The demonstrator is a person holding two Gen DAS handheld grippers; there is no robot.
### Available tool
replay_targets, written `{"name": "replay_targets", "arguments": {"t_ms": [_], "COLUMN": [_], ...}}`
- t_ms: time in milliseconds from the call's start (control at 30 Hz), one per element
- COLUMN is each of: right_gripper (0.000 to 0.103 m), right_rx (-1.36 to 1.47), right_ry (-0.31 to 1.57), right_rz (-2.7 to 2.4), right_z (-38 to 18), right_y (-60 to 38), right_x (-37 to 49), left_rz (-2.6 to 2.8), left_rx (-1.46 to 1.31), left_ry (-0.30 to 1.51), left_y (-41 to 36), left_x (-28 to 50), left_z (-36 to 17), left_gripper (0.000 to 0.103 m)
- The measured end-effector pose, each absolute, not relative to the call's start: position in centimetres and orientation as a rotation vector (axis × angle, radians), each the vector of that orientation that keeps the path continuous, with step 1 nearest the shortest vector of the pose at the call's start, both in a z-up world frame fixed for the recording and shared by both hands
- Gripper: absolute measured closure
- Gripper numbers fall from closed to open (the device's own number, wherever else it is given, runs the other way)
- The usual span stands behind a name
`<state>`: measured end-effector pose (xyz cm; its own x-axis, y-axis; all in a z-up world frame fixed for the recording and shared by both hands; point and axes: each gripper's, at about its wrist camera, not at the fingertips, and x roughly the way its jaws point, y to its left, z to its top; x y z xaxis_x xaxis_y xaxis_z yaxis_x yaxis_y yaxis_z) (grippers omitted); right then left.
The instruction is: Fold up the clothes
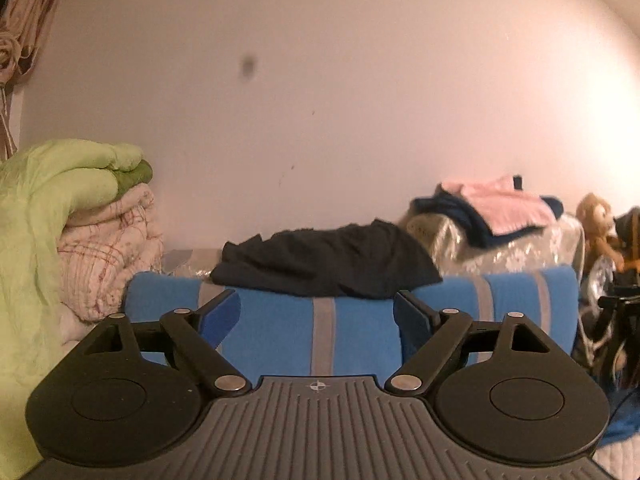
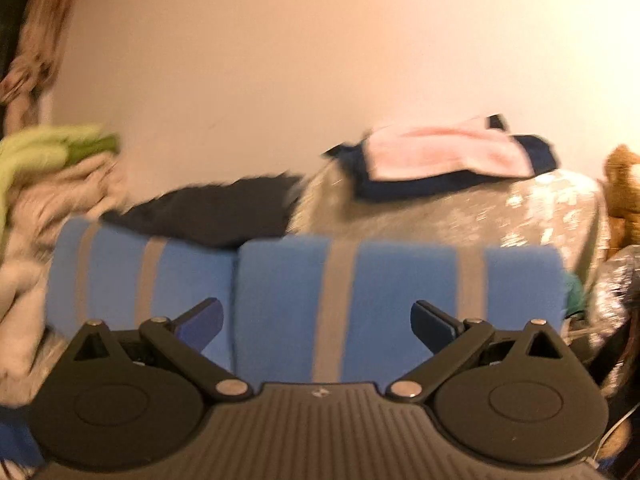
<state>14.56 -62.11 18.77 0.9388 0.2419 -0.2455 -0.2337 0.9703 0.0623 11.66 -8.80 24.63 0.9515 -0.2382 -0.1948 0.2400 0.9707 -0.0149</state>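
Both claws are spread wide w/ nothing pinched: left gripper (image 1: 318,312), right gripper (image 2: 318,320). Crumpled black garment (image 1: 324,262) is seen lying atop blue grey-striped folded blanket (image 1: 280,336), behind the claws.

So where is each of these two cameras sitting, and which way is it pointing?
Left wrist view: sits on the left gripper, looking forward, roughly level, at a black garment lying on a blue striped cushion before a pale wall; only its open, empty jaws show.
Right wrist view: sits on the right gripper, facing the same way, blurred; only its open, empty jaws show.
Shared: the cushion, black garment, pink cloth on a navy one, green quilt, brown plush toy. No hand shows.
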Motion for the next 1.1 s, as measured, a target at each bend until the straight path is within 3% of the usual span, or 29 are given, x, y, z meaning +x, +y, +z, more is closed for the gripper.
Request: {"name": "replay_targets", "arguments": {"t_ms": [233,567,1100], "right_gripper": [0.000,0.000,0.000], "right_rx": [-0.043,-0.221,-0.340], "right_ry": [0.301,0.464,0.666], "right_rz": [0.188,0.365,0.641], "right_z": [18.8,8.5,-3.6], "right_y": [-65.3,-61.0,-52.0], "right_x": [16.4,19.9,26.7], "left_rz": [-0.306,-0.369,-0.582], "left_rx": [-0.085,-0.034,0.275], "left_ry": [0.308,0.497,0.713], "left_y": [-9.9,-11.8,-16.0], "left_x": [15.7,20.9,27.5], "left_z": [18.4,7.5,-3.7], "left_gripper": [0.018,0.018,0.019]}}
